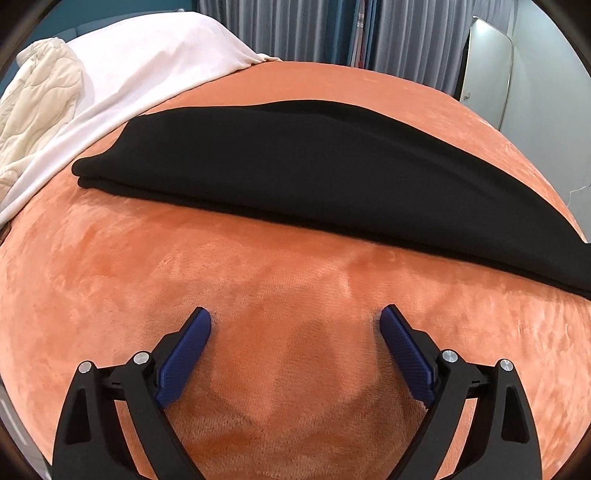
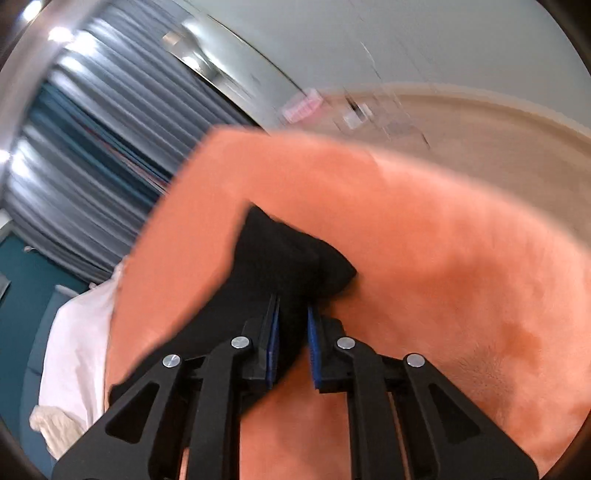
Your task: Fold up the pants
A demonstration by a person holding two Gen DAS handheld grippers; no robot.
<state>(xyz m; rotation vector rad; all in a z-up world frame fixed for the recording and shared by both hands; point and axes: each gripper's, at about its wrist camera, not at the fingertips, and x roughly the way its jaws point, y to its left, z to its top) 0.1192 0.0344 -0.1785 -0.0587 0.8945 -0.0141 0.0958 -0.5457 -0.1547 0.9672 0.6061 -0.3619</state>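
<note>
Pants (image 1: pixel 314 173), black and already doubled over lengthwise, lie in a long band on an orange blanket (image 1: pixel 155 266) that covers a bed. In the left wrist view the band runs from about 9 o'clock, where its layered end sits near a white sheet (image 1: pixel 147 62), across to 3 o'clock, where it passes out of view. A cream quilt (image 1: pixel 40 110) is bunched at 10 o'clock, touching the sheet. Grey curtains (image 1: pixel 280 29) hang at 12 o'clock and a tall mirror (image 1: pixel 487 70) leans at 1 o'clock.

Left gripper (image 1: pixel 295 325) sits at 6 o'clock with its blue pads (image 1: pixel 184 362) spread wide, holding nothing. It is over bare blanket, apart from the near edge of the pants.

The right wrist view is tilted and blurred. Right gripper (image 2: pixel 293 314) is clamped on a bunch of the pants (image 2: pixel 280 254). Black fabric fills the narrow gap between its blue pads (image 2: pixel 314 343) and bulges beyond the tips toward 12 o'clock. More fabric trails away toward 8 o'clock over the blanket (image 2: pixel 443 258). Curtains (image 2: pixel 92 147) fill 10 o'clock and the sheet (image 2: pixel 77 339) shows at 8 o'clock.
</note>
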